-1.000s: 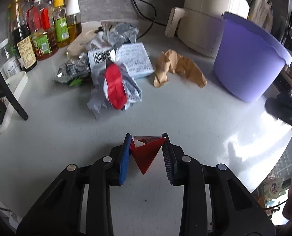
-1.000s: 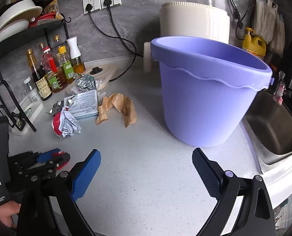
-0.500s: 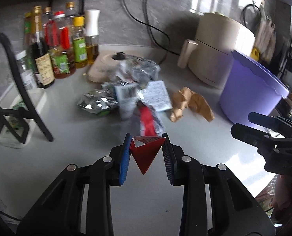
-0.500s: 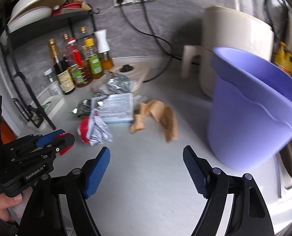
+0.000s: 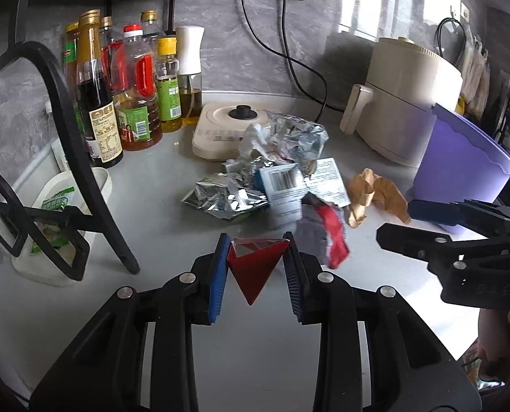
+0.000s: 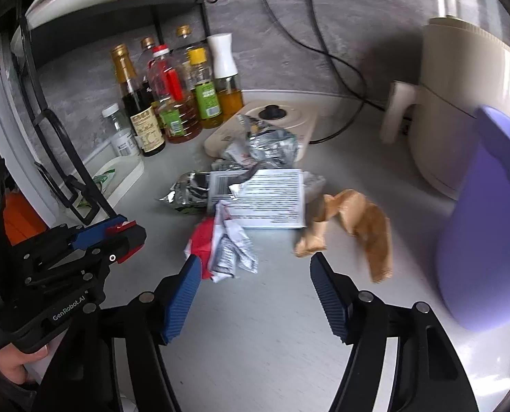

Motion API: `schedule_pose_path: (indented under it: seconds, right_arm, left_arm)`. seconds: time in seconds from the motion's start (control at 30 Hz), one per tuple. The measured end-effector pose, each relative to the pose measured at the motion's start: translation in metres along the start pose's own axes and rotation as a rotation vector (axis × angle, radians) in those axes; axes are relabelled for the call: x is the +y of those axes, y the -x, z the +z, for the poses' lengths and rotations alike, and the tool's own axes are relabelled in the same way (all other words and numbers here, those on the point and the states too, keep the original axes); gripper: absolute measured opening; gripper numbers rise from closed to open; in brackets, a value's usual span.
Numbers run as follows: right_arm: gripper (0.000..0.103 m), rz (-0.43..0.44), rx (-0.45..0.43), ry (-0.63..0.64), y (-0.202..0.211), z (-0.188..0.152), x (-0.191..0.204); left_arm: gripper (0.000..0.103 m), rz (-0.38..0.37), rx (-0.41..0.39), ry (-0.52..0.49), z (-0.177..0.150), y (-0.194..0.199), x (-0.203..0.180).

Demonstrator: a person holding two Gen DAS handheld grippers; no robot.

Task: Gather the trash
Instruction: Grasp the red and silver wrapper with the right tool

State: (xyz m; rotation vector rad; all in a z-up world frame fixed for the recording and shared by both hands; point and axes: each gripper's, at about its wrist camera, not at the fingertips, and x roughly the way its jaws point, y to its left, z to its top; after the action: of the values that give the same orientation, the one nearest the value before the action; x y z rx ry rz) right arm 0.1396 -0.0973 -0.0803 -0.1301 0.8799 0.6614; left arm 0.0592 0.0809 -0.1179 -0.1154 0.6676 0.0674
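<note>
My left gripper (image 5: 256,255) is shut on a red triangular carton scrap (image 5: 255,269), held above the counter. It shows in the right wrist view as well, the left gripper (image 6: 119,237) at the left edge. My right gripper (image 6: 253,276) hangs over the counter with its jaws closing and nothing between them. A crumpled red-and-white wrapper (image 6: 220,250) lies just beyond its left finger. Behind that lie a white printed box (image 6: 268,199), silver foil wrappers (image 5: 224,195) and crumpled brown paper (image 6: 358,223). A purple bucket (image 6: 488,223) stands at the right.
Sauce and oil bottles (image 5: 131,86) line the back left beside a black wire rack (image 5: 76,158) and a white tub (image 5: 49,213). A flat cream appliance (image 5: 220,130) and a tall cream air fryer (image 5: 409,103) stand at the back, with cords running to wall sockets.
Both views have swung left, from the bucket toward the trash pile. The right jaws have narrowed a good deal. The left gripper has risen a little, still holding the red scrap.
</note>
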Motion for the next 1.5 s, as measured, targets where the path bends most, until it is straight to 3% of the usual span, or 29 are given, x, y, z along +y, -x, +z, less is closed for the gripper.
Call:
schedule_pose_path:
  seconds: [0.33, 0.4, 0.43, 0.47, 0.97, 1.5]
  right_arm:
    - [0.056, 0.063, 0.052, 0.017, -0.034, 0.002, 0.025]
    - [0.041, 0.095, 0.073, 0.008, -0.041, 0.001, 0.026]
    - [0.022, 0.105, 0.086, -0.001, -0.045, 0.000, 0.025]
    - [0.020, 0.111, 0.098, -0.015, -0.047, 0.000, 0.023]
    - [0.018, 0.050, -0.017, -0.016, 0.004, 0.006, -0.005]
    - [0.018, -0.003, -0.180, -0.016, 0.086, 0.027, -0.030]
  left_arm:
    - [0.031, 0.008, -0.011, 0.002, 0.004, -0.004, 0.018]
    - [0.031, 0.008, -0.008, 0.000, 0.004, -0.003, 0.019]
    - [0.031, 0.008, -0.006, -0.001, 0.004, -0.004, 0.018]
    - [0.031, 0.007, -0.004, -0.004, 0.004, -0.004, 0.018]
    - [0.031, -0.028, -0.029, -0.044, 0.024, 0.001, -0.014]
    - [0.031, -0.031, -0.125, -0.073, 0.061, 0.031, -0.054]
